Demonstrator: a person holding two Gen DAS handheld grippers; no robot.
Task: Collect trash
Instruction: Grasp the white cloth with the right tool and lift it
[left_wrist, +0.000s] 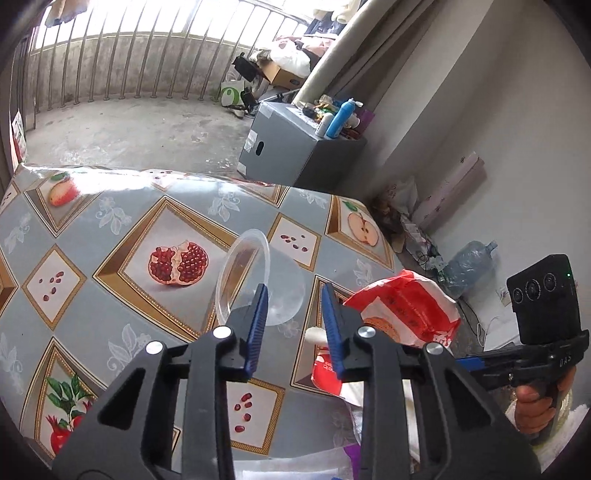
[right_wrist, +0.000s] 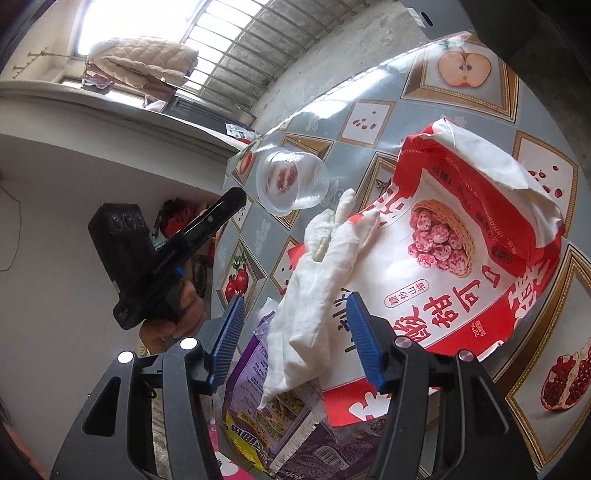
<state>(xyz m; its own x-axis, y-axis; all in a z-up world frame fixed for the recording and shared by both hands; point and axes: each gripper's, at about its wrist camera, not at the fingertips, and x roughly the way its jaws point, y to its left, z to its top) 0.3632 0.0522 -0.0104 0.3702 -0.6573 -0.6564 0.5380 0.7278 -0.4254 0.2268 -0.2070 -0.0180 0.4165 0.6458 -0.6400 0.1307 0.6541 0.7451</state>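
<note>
Left hand-held gripper (left_wrist: 293, 325) nearest cam, blue pads part open w/ nothing between, hovering over counter (left_wrist: 110, 229). Clear plastic cup (left_wrist: 258, 280) lies on its side just ahead of the pads. Red/white snack bag (left_wrist: 402, 314) to its right, crumpled white tissue (right_wrist: 321, 280) lying on bag, purple wrapper (right_wrist: 266, 417) at near counter edge. Right hand-held gripper (right_wrist: 295, 343) open wider, tissue's lower end sits between pads, not pinched. Counter cloth: grey oilcloth w/ pomegranate + apple prints. Room: bare concrete floor (left_wrist: 129, 125), barred railing (left_wrist: 129, 59), grey box (left_wrist: 291, 147) w/ bottles by wall, big water jug (left_wrist: 469, 266) on floor.
</note>
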